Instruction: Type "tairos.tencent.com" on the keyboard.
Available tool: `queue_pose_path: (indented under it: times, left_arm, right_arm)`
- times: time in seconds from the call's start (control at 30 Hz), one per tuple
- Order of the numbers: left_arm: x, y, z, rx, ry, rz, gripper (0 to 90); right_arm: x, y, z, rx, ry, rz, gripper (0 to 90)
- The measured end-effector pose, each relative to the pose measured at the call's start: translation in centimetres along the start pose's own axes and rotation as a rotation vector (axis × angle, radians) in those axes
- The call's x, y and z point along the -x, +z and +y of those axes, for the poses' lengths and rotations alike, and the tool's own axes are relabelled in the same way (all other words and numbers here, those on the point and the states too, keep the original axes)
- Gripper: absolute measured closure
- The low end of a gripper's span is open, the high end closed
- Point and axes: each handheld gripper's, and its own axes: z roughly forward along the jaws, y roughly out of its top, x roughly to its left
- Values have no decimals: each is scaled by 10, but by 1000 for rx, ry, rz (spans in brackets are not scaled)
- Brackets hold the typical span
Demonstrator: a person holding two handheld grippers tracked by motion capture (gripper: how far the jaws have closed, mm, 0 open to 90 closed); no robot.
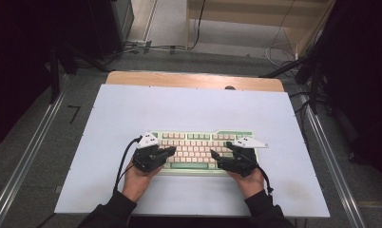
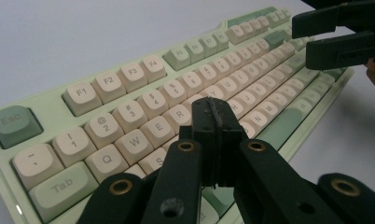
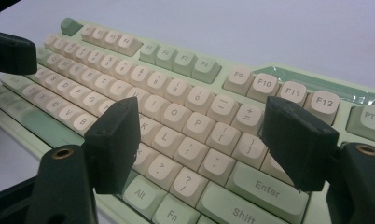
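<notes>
High view had 2 sleeved forearms entering from the bottom edge, each hand holding a black gripper over the near part of a pale green keyboard (image 1: 198,148). Left gripper (image 1: 169,151) sat over the keyboard's left end, right gripper (image 1: 214,154) over its right half, both tips angled inward toward the middle keys. Left gripper view: jaws pressed together, nothing between them, tip hovering above the R/T keys; contact with the keycaps could not be told. Right gripper view: jaws spread wide, empty, straddling the L, P and bracket keys with the Enter key (image 3: 268,187) below the right jaw. Keyboard lay roughly centred, toward the near half of a white board (image 1: 132,114) covering the wooden table (image 1: 179,78). Beyond the table, grey floor with loose cables (image 1: 146,47).
</notes>
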Motion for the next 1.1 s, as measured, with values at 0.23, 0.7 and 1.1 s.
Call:
queue_pose_path:
  times: [0.23,0.7,1.1]
  left_arm:
    - [4,4,-1,-28,17,-5,900]
    - [7,13,-5,-93,37,-5,900]
    - [6,16,-7,-105,42,6,900]
  right_arm:
    - [-1,2,0,-9,-7,2,262]
    - [-2,3,-1,-15,-7,3,262]
    - [-2,3,-1,-19,-6,4,262]
